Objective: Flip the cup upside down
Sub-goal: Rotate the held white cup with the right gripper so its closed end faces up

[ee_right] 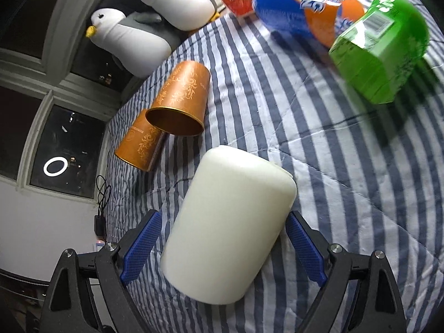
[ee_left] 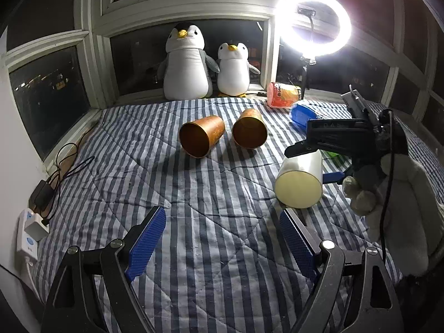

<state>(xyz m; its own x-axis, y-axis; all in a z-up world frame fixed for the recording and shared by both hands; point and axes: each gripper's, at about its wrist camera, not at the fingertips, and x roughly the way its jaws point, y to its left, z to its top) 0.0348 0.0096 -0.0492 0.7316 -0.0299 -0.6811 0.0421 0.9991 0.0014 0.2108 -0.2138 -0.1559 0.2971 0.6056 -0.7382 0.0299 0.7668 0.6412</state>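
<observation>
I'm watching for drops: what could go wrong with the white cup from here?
The white cup sits tilted between the pads of the right gripper, with cloth showing beside one pad, so it may slip. The wrinkled striped quilt looks soft; set down inverted, it might topple toward the nearest orange cup.

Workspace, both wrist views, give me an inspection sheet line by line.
Surface: striped quilt.
Job's things: white cup tipped, between right gripper pads; whether clamped is unclear.
Clutter: two copper cups on their sides, orange snack bag, blue packet, green carton.
Grippers: left gripper open, holding nothing.
Cables: black cord, power strip.
Surroundings: two plush penguins, ring light, dark windows.
</observation>
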